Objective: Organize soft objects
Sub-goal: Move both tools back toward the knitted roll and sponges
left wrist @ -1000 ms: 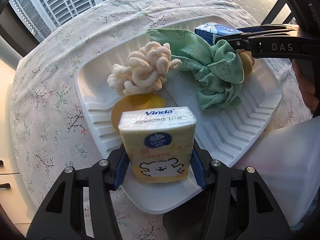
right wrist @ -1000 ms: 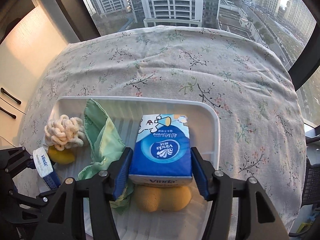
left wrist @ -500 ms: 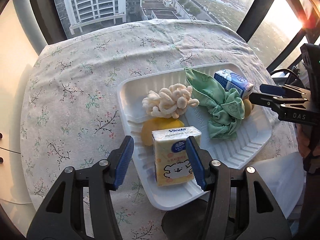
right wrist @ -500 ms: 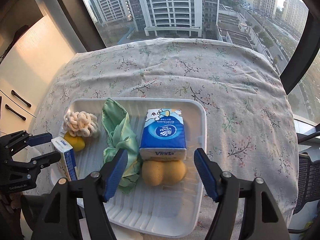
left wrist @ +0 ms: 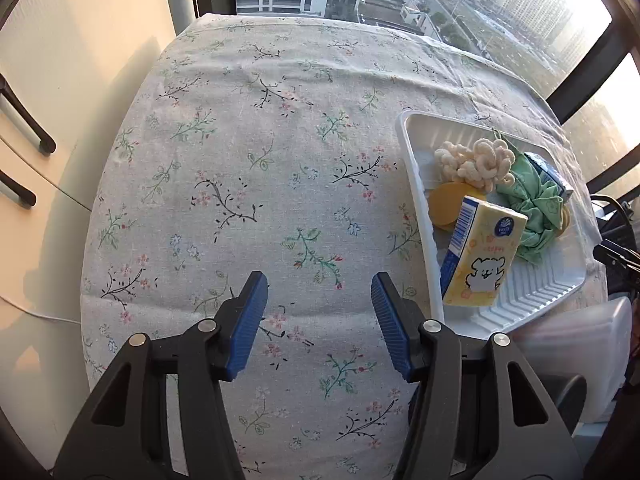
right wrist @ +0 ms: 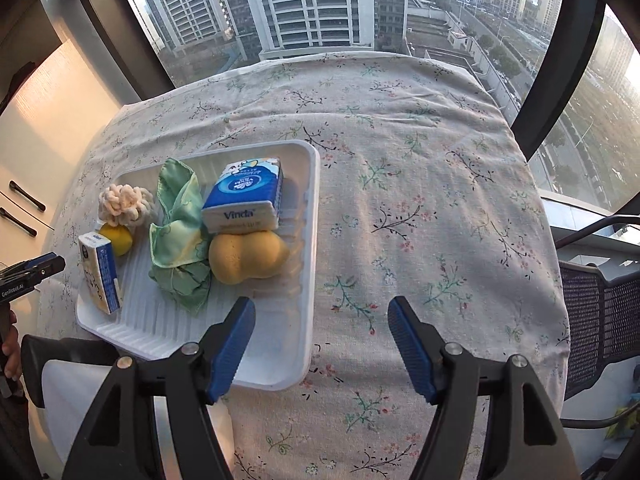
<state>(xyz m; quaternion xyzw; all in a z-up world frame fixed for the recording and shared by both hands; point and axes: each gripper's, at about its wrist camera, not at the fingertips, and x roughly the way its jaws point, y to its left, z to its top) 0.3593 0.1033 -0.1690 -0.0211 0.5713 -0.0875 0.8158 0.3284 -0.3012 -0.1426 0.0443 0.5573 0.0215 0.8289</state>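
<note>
Both tools, left tool and right tool, are held apart with nothing gripped; soft things are kept together in the white tray at left.

Matt floral woven cotton tablecloth, smooth ribbed white plastic tray, glossy film-wrapped yellow tissue pack, crumpled soft green cloth, porous yellow sponge, ribbed blue rubber pads lower frame

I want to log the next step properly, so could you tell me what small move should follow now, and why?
Probably keep both grippers clear and stop. The left gripper and right gripper are open and empty, and the yellow tissue pack, blue tissue pack, green cloth and sponges all sit in the white tray.
</note>
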